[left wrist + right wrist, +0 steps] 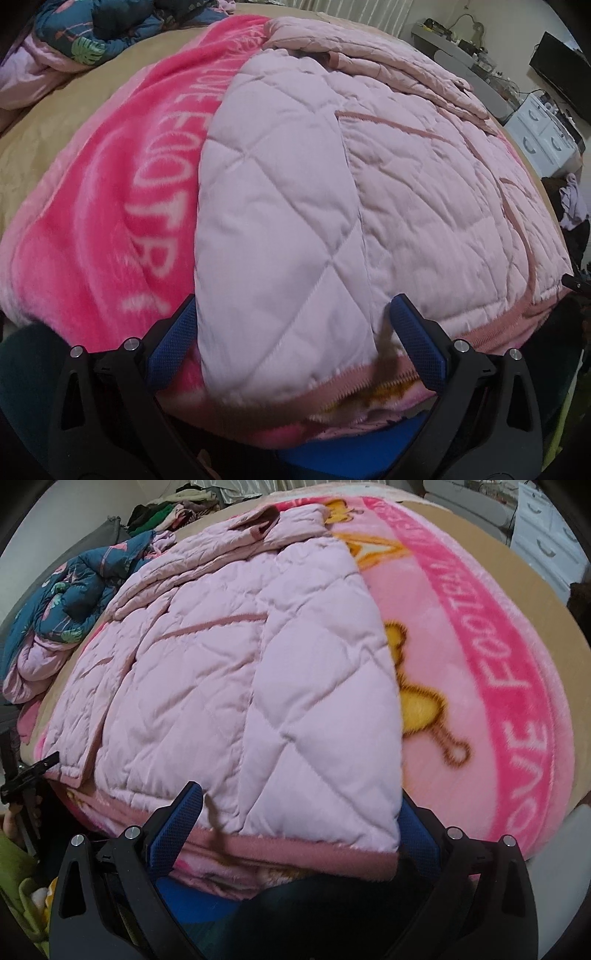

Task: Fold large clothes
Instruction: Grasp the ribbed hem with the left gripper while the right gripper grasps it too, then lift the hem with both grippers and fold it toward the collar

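Quilted jacket [369, 184] hem sits between the spread fingers of the left hand-held gripper [291, 325] and the right hand-held gripper [301, 808], both wide open and gripping nothing. It looks soft, puffy and light, best pinched at the ribbed hem corners. Pale pink, diamond-stitched, it lies flat on a pink blanket [498, 686] covering the bed.

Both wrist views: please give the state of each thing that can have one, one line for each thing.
Pink quilted jacket: lying flat on the blanket, both sides folded in over the middle.
Pink blanket: spread out under the jacket.
Blue patterned bedding: crumpled in a heap.
Left gripper: open, straddling the jacket's near hem.
Right gripper: open, straddling the hem.
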The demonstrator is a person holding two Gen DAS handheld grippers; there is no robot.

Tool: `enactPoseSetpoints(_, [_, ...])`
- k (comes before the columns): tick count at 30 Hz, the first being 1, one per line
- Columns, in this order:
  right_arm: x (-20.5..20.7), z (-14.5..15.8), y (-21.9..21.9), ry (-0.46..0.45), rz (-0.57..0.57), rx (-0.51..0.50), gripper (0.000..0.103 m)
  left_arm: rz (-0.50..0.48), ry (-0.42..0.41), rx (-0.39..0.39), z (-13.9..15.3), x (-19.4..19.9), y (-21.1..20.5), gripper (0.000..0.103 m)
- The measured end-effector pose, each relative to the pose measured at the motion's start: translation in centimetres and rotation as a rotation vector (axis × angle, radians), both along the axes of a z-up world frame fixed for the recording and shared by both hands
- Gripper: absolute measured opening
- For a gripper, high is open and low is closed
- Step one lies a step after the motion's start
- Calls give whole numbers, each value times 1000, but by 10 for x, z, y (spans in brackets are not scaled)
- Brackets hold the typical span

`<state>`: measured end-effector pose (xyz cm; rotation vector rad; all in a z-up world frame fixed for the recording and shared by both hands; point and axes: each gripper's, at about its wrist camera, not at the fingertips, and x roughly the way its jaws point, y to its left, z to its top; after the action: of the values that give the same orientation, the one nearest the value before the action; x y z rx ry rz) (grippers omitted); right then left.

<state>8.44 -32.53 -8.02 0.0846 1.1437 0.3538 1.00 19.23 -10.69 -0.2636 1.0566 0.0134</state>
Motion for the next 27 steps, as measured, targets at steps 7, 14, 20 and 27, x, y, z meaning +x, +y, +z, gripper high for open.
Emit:
enactPoseSetpoints(7, [-10, -1, -14, -5, -37, 58, 55, 23, -6, -65, -4, -3, 7, 95])
enactPoseSetpoints(14, [-18, 16, -23, -83, -31, 151, 26, 25, -37, -106, -4, 1, 7, 89])
enactPoseSetpoints(20, [-11, 32, -20, -132, -3, 194, 23, 37, -90, -142, 8, 1, 9, 30])
enactPoseSetpoints(27, [-6, 11, -13, -25, 4, 150, 49, -9, -166, -102, 34, -1, 0, 12])
